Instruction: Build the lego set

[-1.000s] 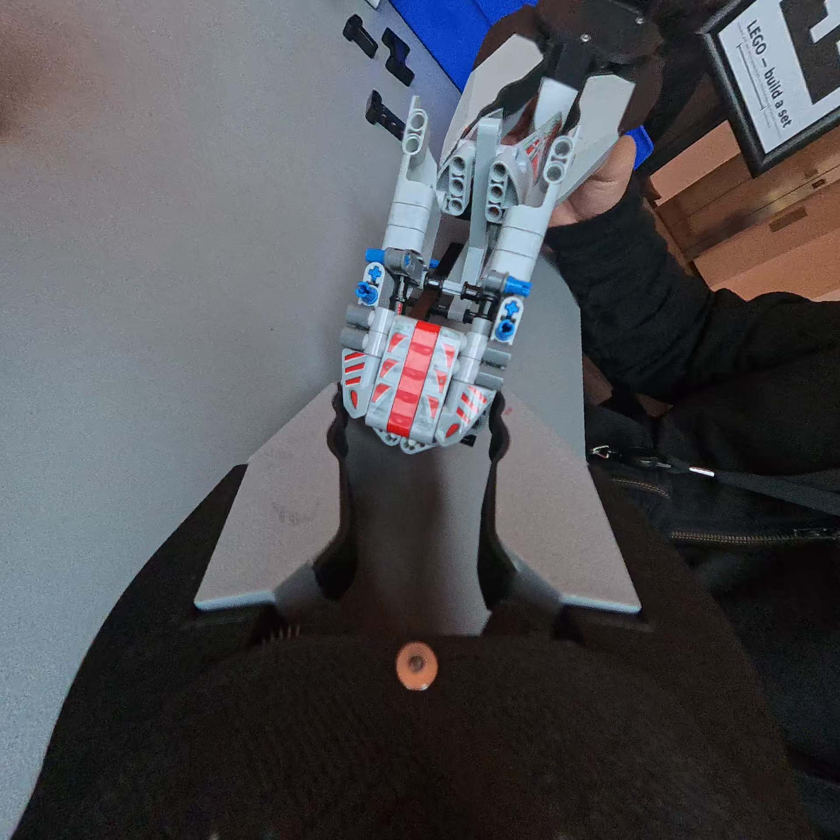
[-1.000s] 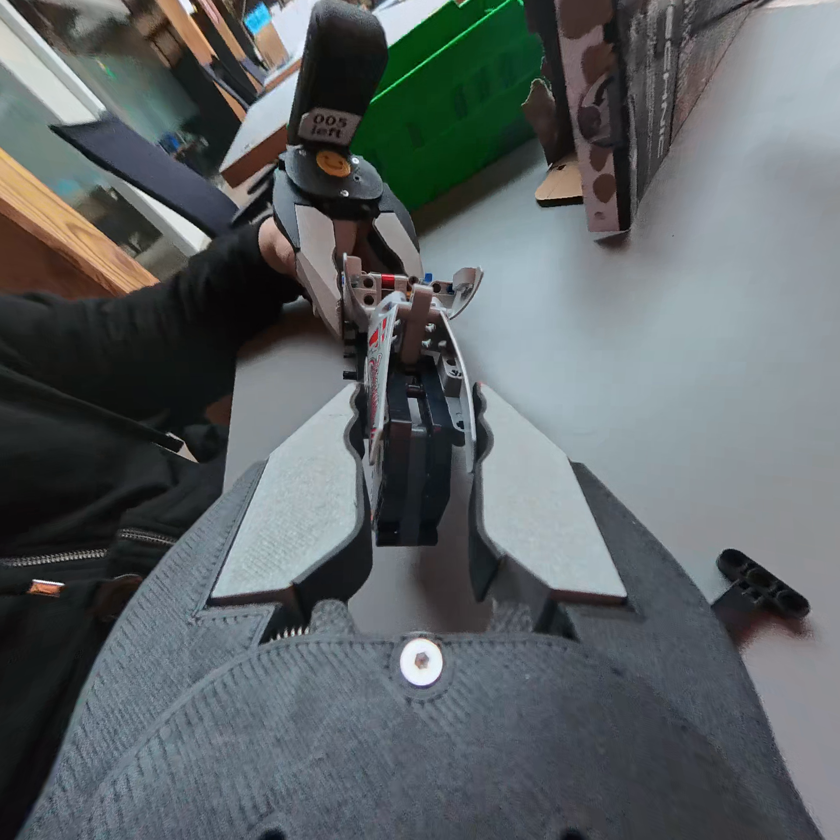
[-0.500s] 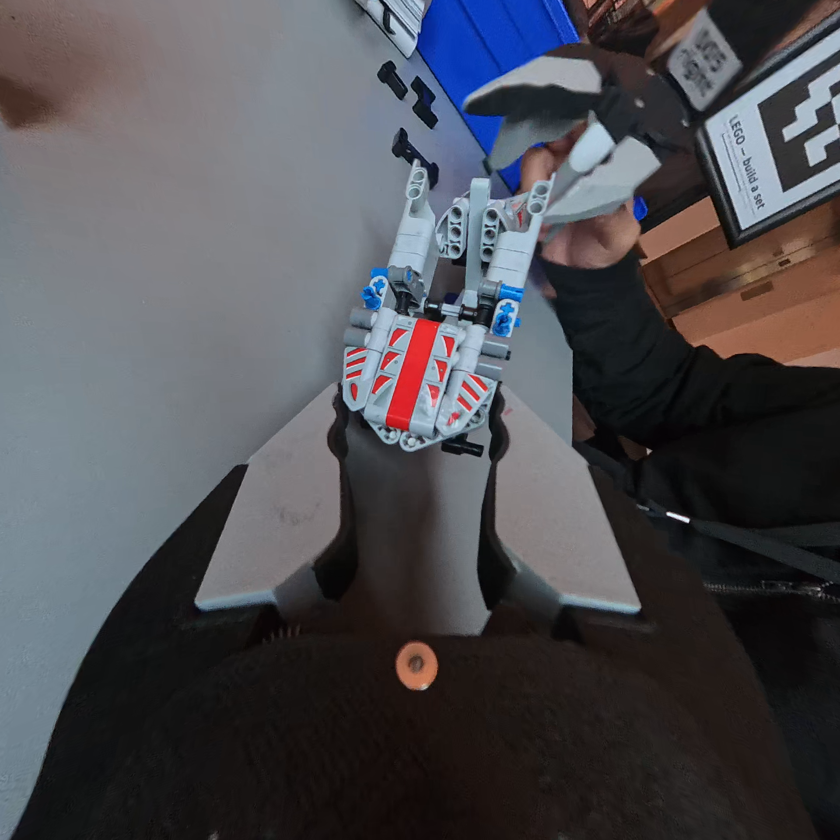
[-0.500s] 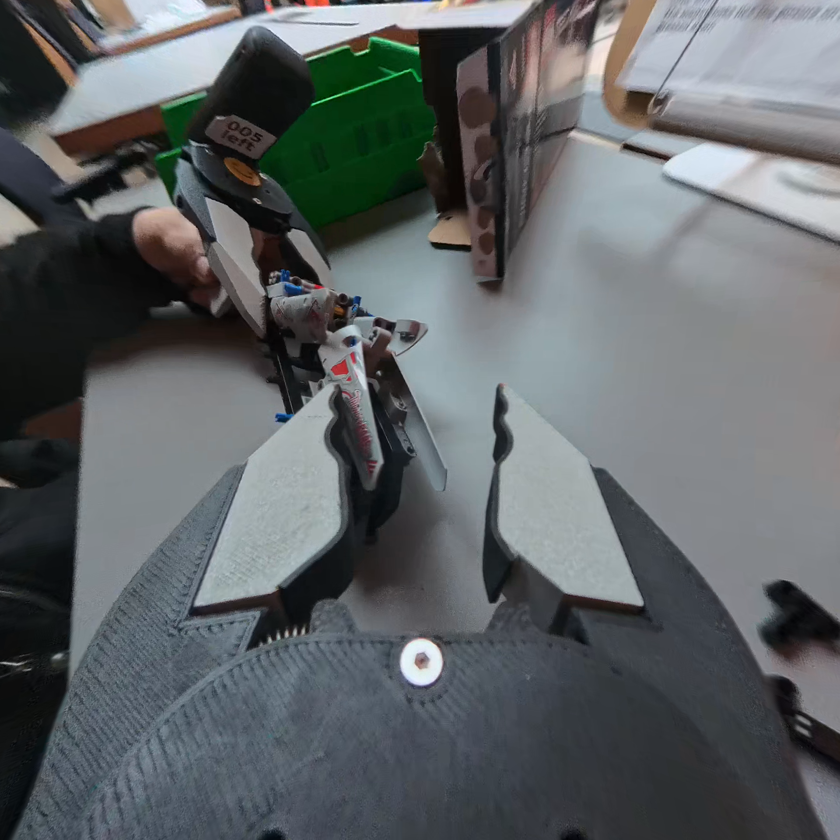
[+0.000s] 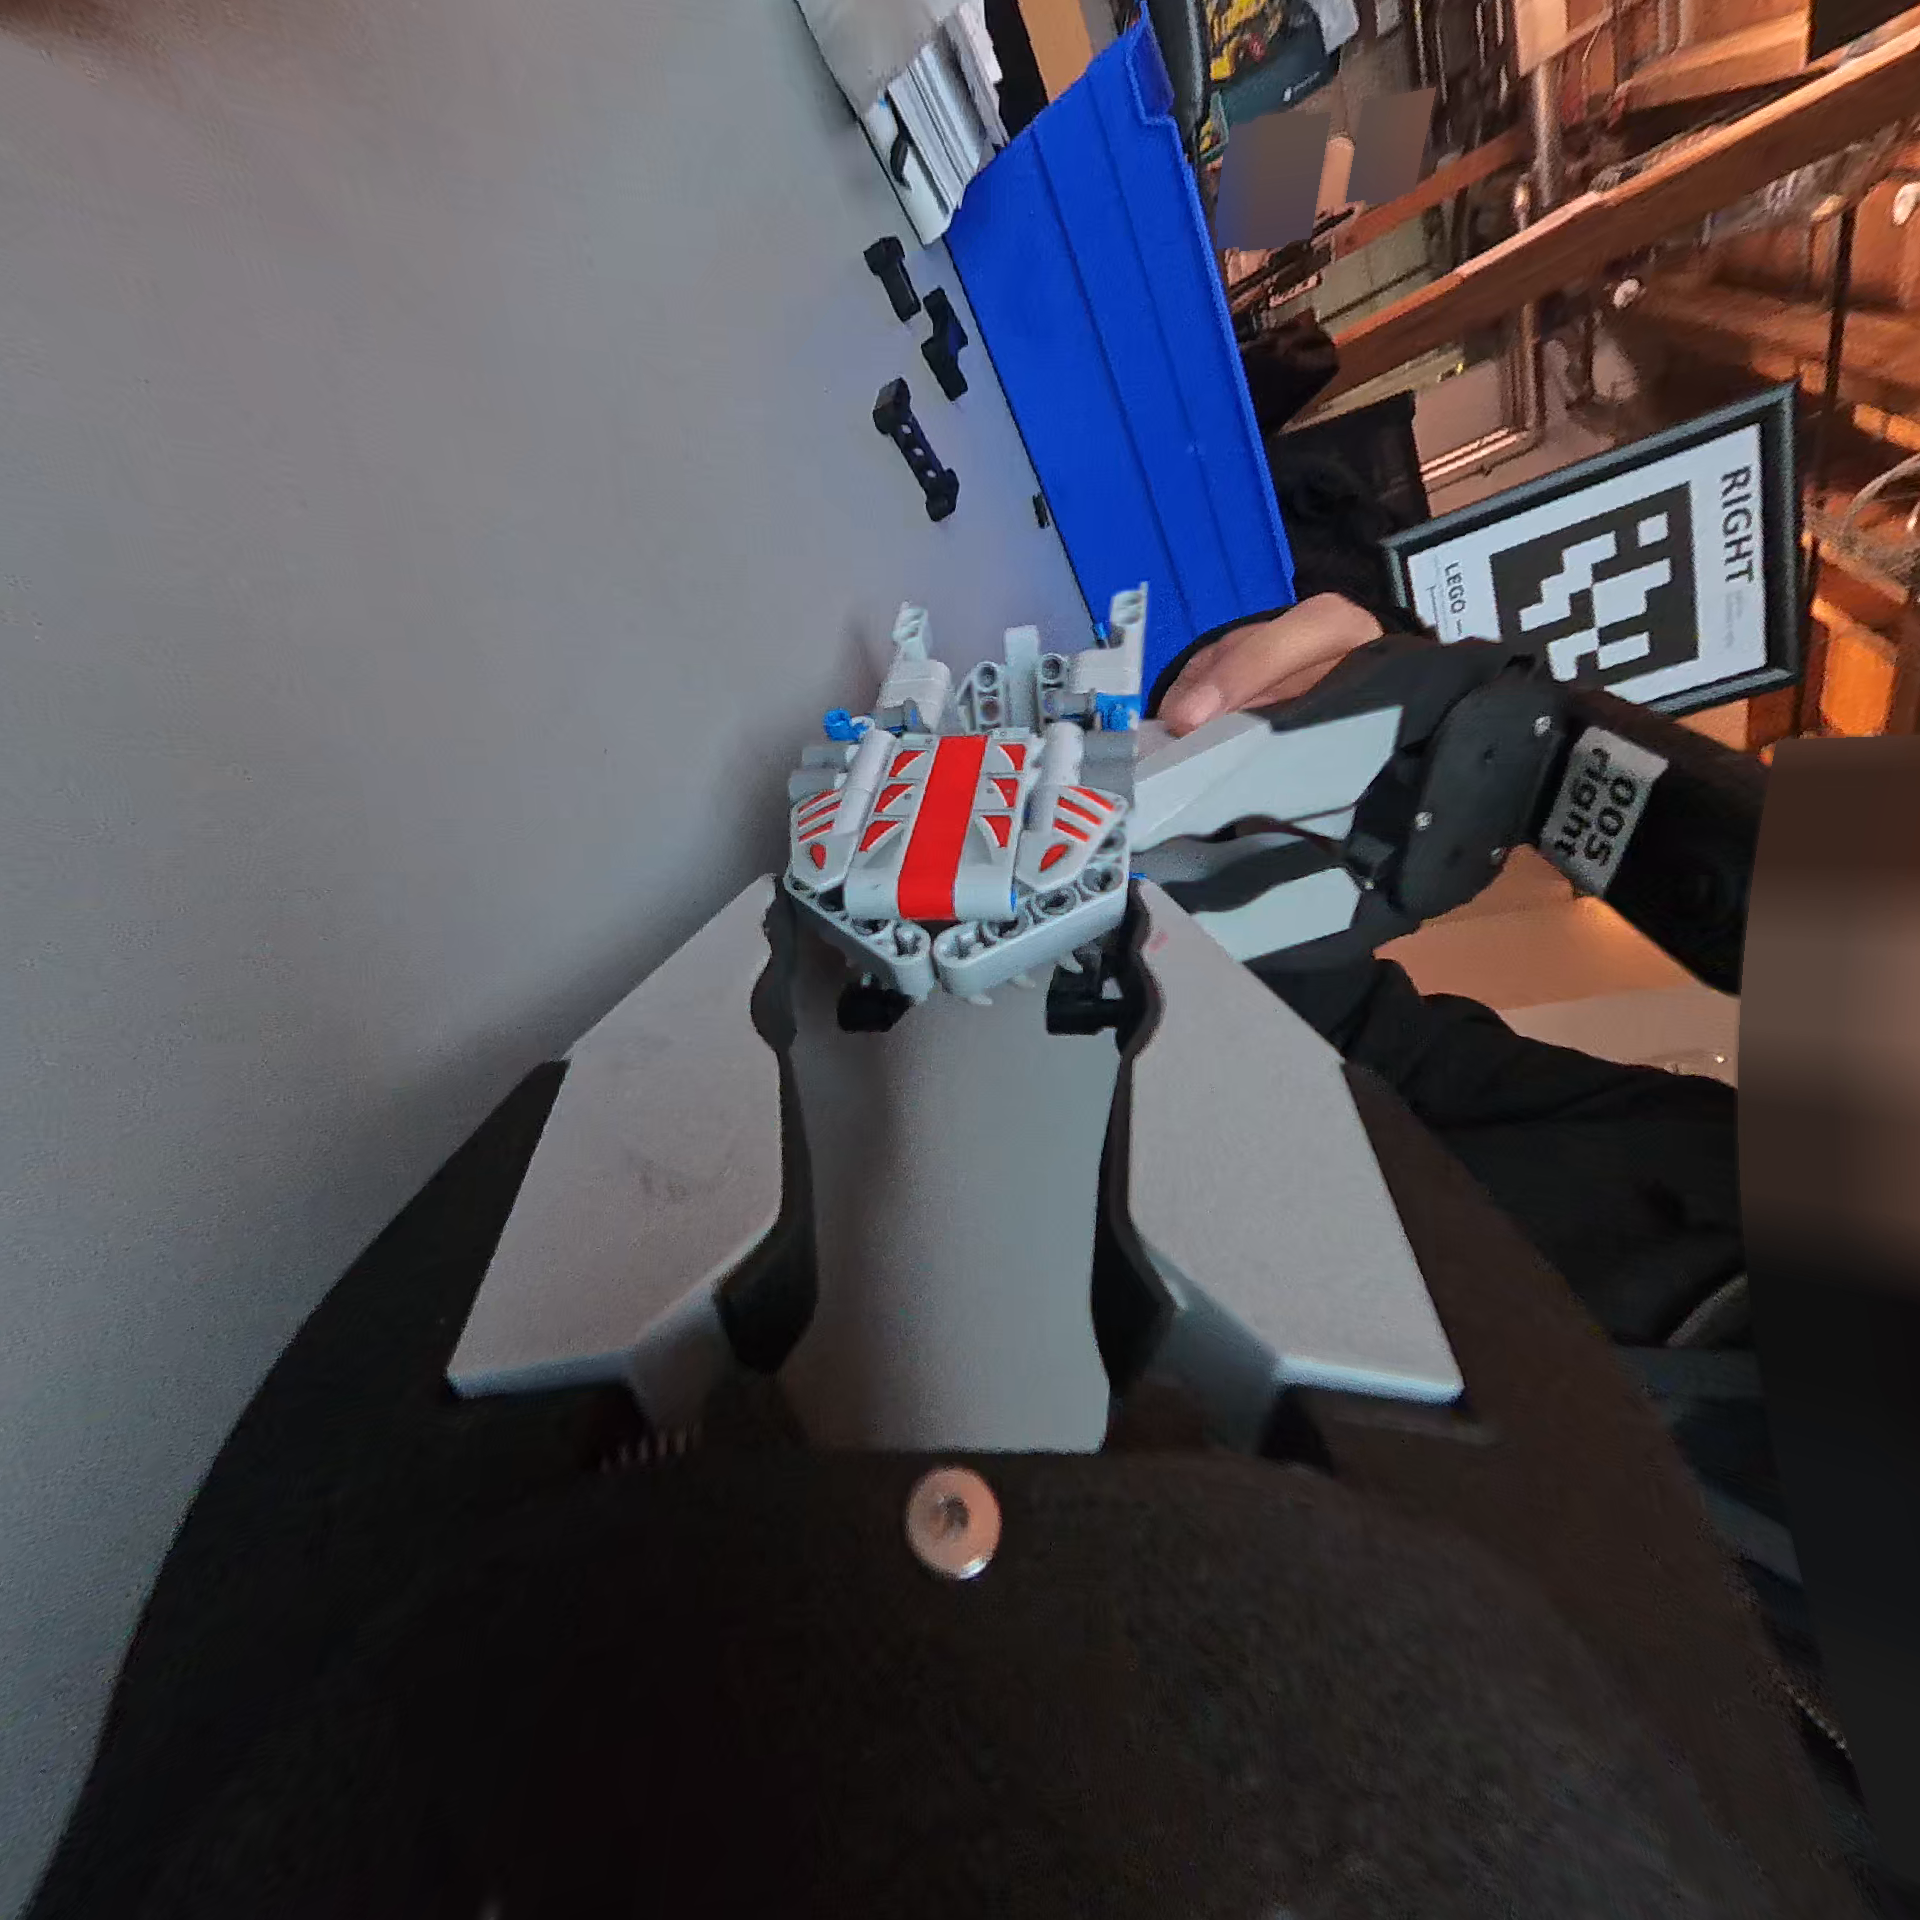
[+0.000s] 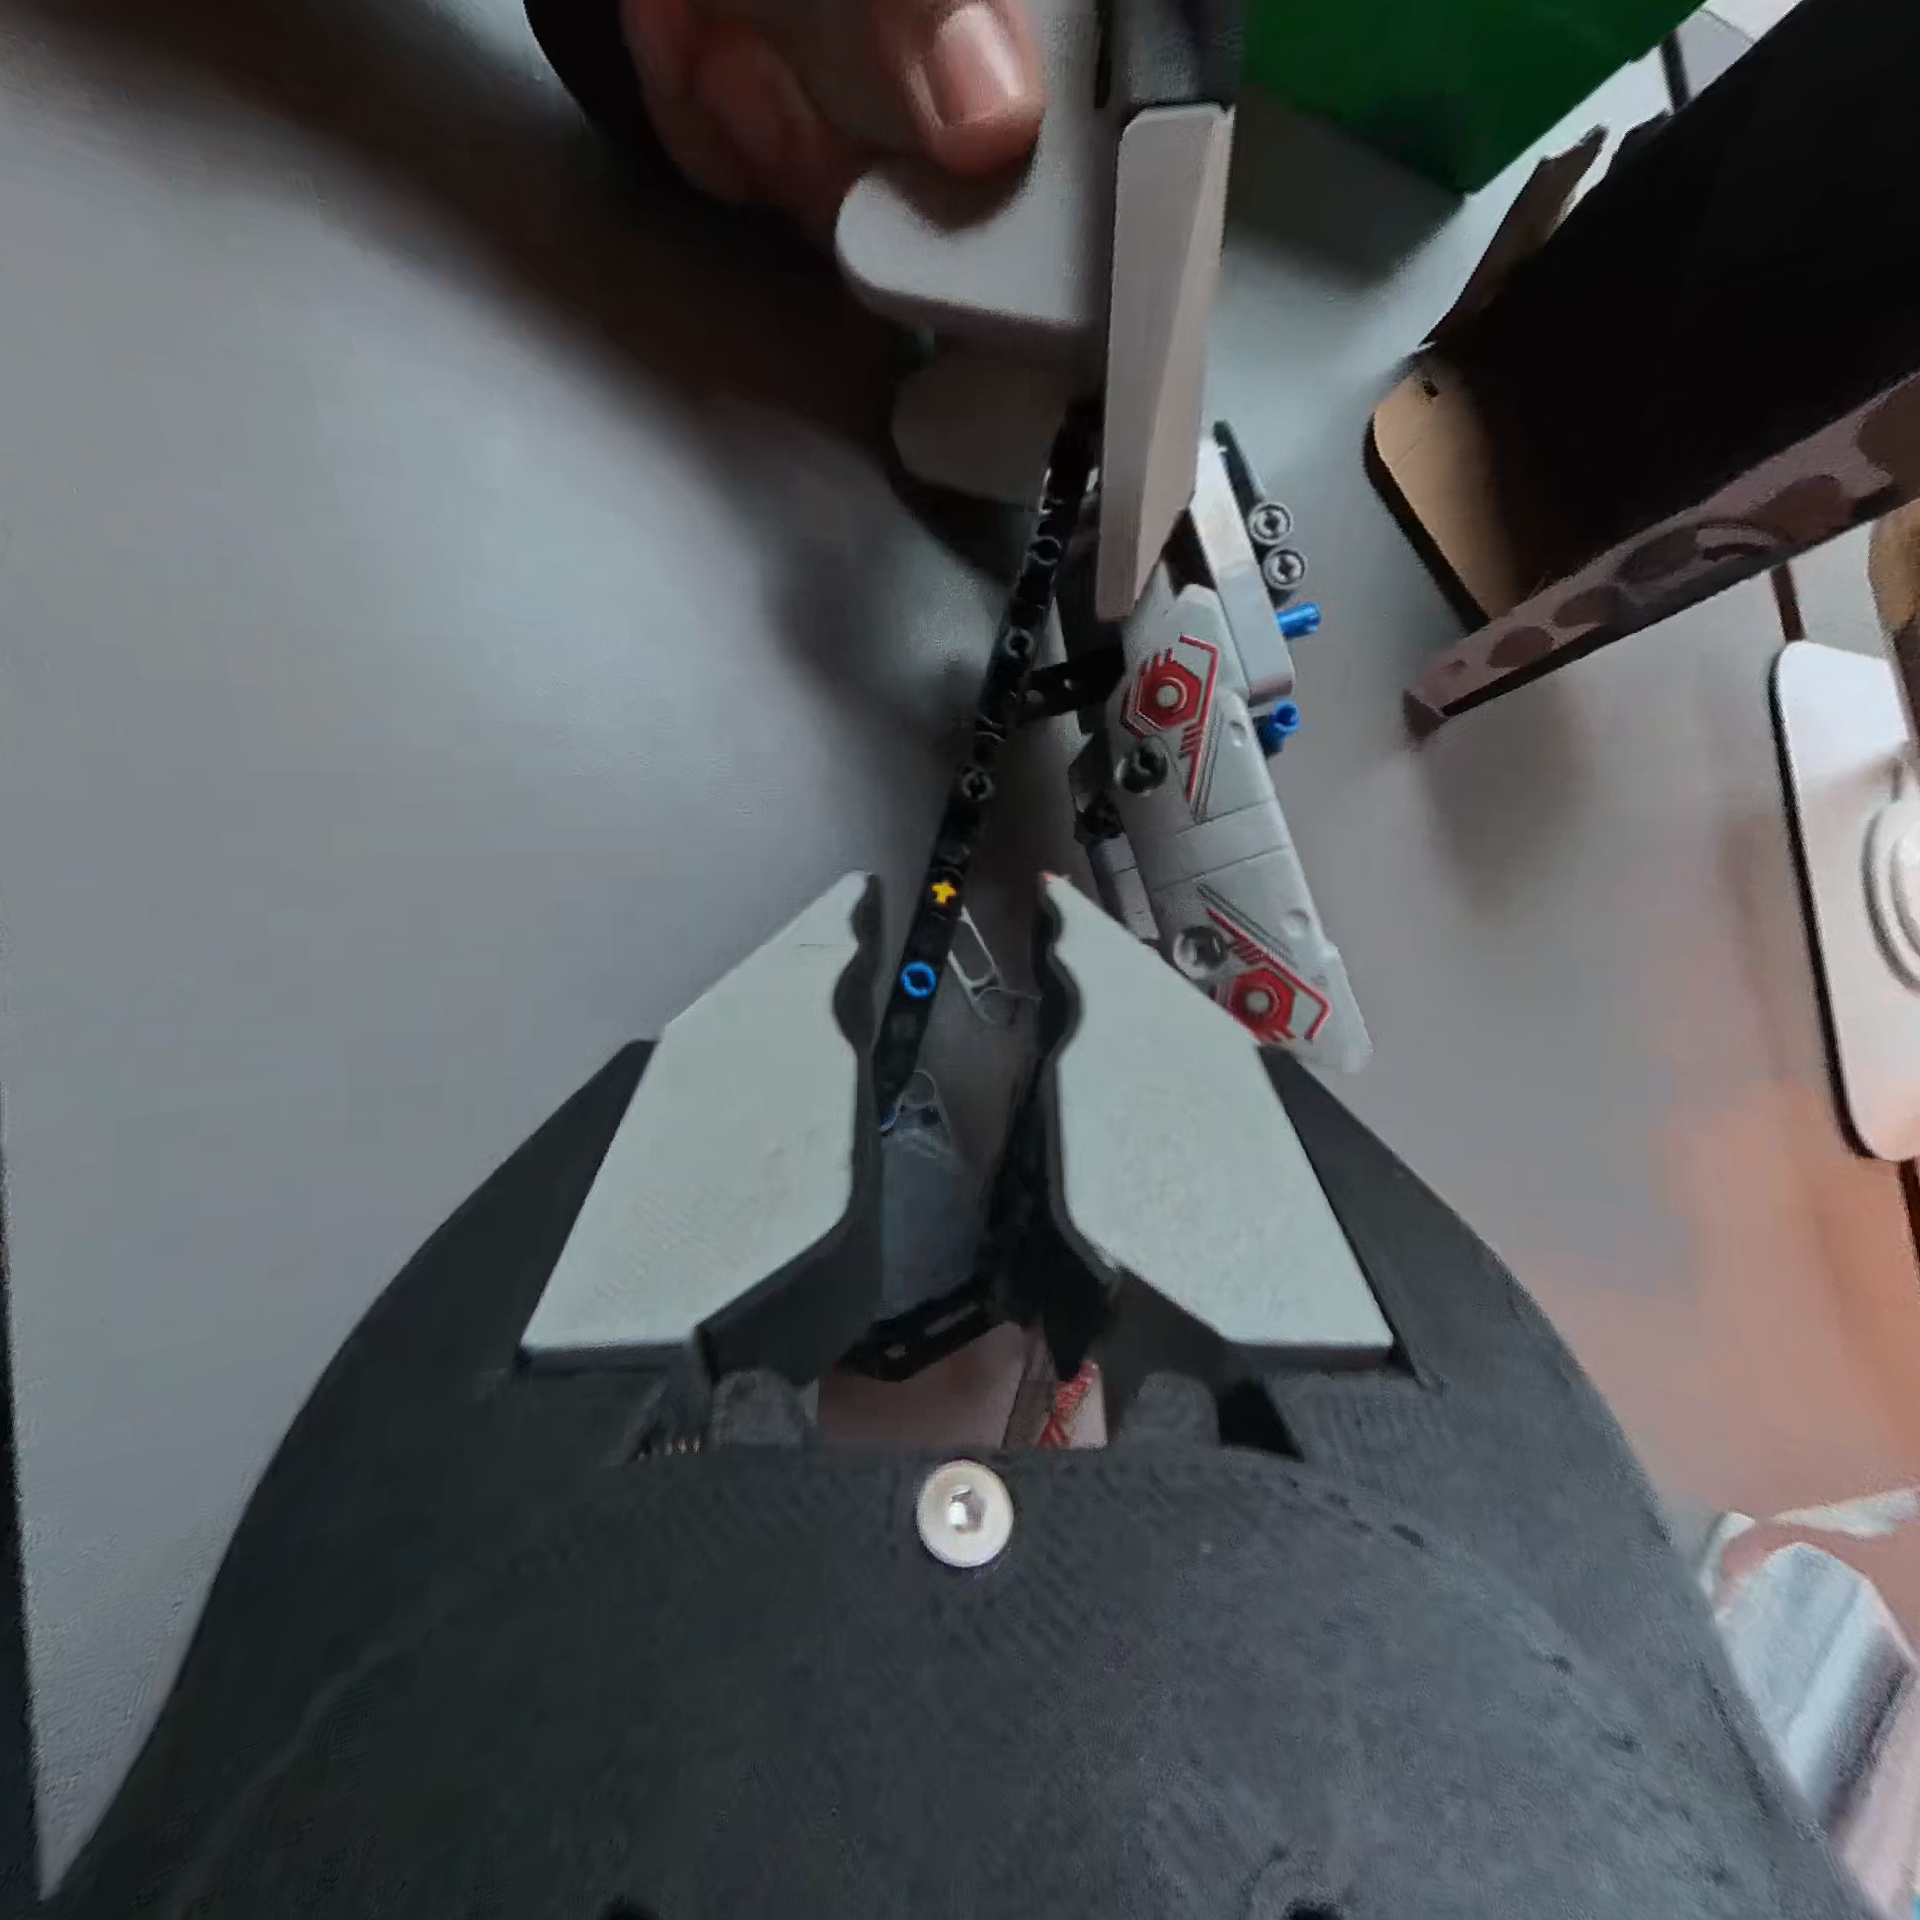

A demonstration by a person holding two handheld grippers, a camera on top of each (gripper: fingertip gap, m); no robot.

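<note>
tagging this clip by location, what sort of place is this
Probably a workshop or lab office: a grey table with storage bins, a blue bin and a green bin, wooden shelving behind, and a framed marker sign.

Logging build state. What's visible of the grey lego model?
The grey plastic lego model with a red centre stripe has red-marked side panels, blue pins and a long black studded beam. It is held off the grey table, nose between the left gripper fingers, its side between the right gripper fingers.
</note>
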